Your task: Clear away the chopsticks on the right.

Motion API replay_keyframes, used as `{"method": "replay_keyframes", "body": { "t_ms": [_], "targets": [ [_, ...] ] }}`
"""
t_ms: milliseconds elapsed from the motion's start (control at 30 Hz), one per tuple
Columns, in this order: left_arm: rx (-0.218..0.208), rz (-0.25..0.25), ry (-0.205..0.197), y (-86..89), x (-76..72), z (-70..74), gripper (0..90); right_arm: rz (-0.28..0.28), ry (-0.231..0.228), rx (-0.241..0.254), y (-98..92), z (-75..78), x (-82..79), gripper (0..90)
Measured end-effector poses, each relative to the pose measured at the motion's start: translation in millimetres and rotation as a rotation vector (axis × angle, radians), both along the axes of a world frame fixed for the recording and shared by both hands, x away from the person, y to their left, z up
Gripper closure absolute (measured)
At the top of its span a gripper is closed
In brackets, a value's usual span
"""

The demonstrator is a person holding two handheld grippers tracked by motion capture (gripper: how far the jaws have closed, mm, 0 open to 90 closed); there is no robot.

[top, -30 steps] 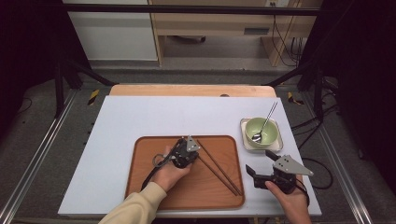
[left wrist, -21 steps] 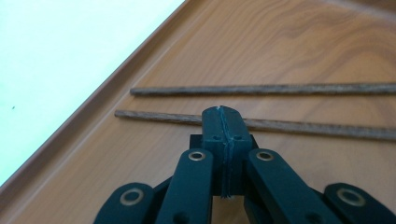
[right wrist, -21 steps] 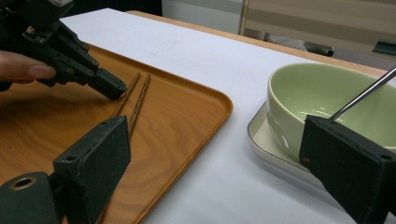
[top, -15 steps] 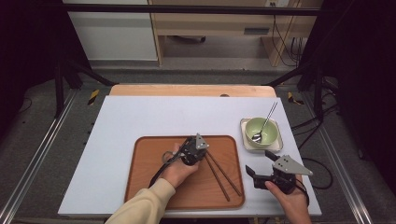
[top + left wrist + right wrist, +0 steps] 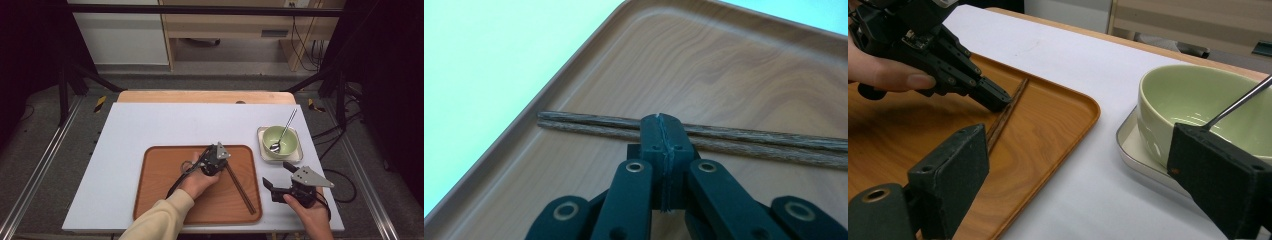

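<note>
Chopsticks (image 5: 239, 186) lie on the brown tray (image 5: 155, 195), near its right edge. Left gripper (image 5: 223, 161), its jaws pressed together, rests its tip against them. Right gripper (image 5: 277, 176) hovers by the tabletop's front right corner, jaws wide apart, below the green bowl (image 5: 280, 141).
</note>
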State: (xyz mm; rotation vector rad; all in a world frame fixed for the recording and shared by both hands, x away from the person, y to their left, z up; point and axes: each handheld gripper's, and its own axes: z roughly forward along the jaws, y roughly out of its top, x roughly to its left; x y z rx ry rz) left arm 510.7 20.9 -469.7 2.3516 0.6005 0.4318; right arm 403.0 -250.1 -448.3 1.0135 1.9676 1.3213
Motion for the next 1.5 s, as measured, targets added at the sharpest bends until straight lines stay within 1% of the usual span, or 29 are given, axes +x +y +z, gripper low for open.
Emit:
{"method": "replay_keyframes", "body": {
  "t_ms": [100, 167, 267, 300, 533, 600, 633, 700, 767, 900, 933, 1033, 1133, 1167, 1200, 1367, 1500],
  "targets": [
    [-0.007, -0.014, -0.001, -5.7, -0.1, -0.7, 89.8, 0.003, -0.002, -0.003, 0.1, 0.0, -0.2, 10.1],
    [-0.004, -0.028, 0.002, -9.0, -0.3, -0.3, 89.8, 0.004, -0.005, -0.006, -0.1, 0.1, -0.3, 10.1],
    [-0.008, -0.044, 0.001, -15.7, -0.8, -0.7, 89.9, 0.002, 0.001, -0.002, 0.1, 0.3, -0.4, 10.1],
    [-0.002, -0.051, 0.003, -17.8, -1.0, -0.2, 89.9, 0.002, 0.002, -0.002, 0.1, 0.2, -0.3, 10.2],
    [-0.006, -0.079, 0.008, -31.3, -0.7, -0.5, 89.9, 0.004, 0.001, -0.006, 0.2, 0.0, 0.2, 10.2],
    [0.000, -0.091, 0.005, -34.4, -0.8, -0.3, 89.9, 0.005, 0.001, -0.009, 0.2, -0.2, 0.4, 10.2],
    [-0.010, -0.090, 0.003, -36.1, -1.3, -1.1, 89.9, 0.005, 0.002, -0.010, 0.3, -0.1, 0.2, 10.2],
    [0.003, -0.102, 0.002, -39.0, -2.2, -0.3, 89.9, 0.006, 0.001, -0.010, 0.2, -0.2, 0.3, 10.2],
    [0.002, -0.105, 0.002, -40.8, -2.5, -0.4, 89.9, 0.004, 0.004, -0.014, 0.1, -0.3, 0.3, 10.2],
    [0.006, -0.106, 0.007, -39.6, -3.2, 0.3, 89.9, 0.005, 0.006, -0.015, 0.3, -0.4, 0.3, 10.2],
    [0.000, -0.104, 0.010, -39.0, -3.9, 0.3, 89.9, 0.006, 0.005, -0.017, 0.1, -0.5, 0.4, 10.2],
    [0.004, -0.114, 0.022, -34.3, -8.9, 2.7, 89.9, 0.005, 0.007, -0.015, 0.0, -0.7, 0.4, 10.2],
    [-0.001, -0.124, 0.024, -28.7, -16.7, 3.5, 89.9, 0.004, 0.009, -0.017, 0.2, -0.8, 0.4, 10.2],
    [0.004, -0.129, 0.027, -27.2, -18.8, 4.2, 89.9, 0.003, 0.011, -0.016, 0.4, -0.8, 0.3, 10.2],
    [-0.002, -0.131, 0.026, -25.5, -21.8, 4.6, 89.9, 0.002, 0.011, -0.016, 0.5, -0.7, 0.2, 10.2],
    [-0.019, -0.139, 0.047, -16.5, -34.2, 6.3, 89.9, -0.003, 0.011, -0.019, 0.2, -0.9, 0.5, 10.2],
    [-0.015, -0.160, 0.065, -14.0, -43.9, 4.5, 90.0, -0.005, 0.010, -0.022, 0.3, -1.2, 1.1, 10.2]
  ]
}}
